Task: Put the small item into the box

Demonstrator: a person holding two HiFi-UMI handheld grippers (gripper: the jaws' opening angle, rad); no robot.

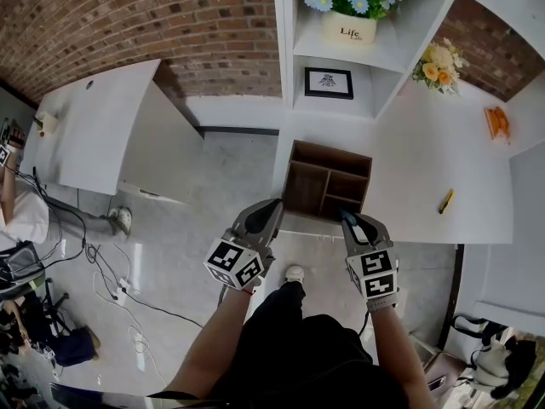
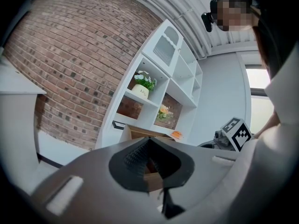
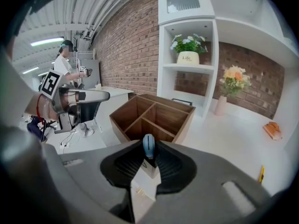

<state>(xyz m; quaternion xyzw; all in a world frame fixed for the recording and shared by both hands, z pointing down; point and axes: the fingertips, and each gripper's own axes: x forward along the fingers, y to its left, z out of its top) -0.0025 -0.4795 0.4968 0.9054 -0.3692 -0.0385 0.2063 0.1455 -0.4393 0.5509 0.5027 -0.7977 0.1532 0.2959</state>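
Your left gripper (image 1: 272, 207) has its jaws drawn together with nothing between them. It hangs off the near left corner of the wooden box (image 1: 328, 181), and I'd judge it is parked there simply to stay clear of the opening. The box stands at the front edge of the white counter (image 1: 426, 169), open side up. Its dividers split it into compartments, and all of them look empty, so any one is free to take the drop.

Your right gripper (image 1: 344, 215) is clamped on the small blue item (image 3: 148, 146), pinched upright at the very tips of the pads. That hold probably lets the item fall cleanly once you loosen. The item sits just short of the box's near rim and above it, not yet over a compartment. Push forward a little before you let go, or it may catch the rim. Well to the right, a small yellow object (image 1: 445, 200) lies on the counter, out of your way
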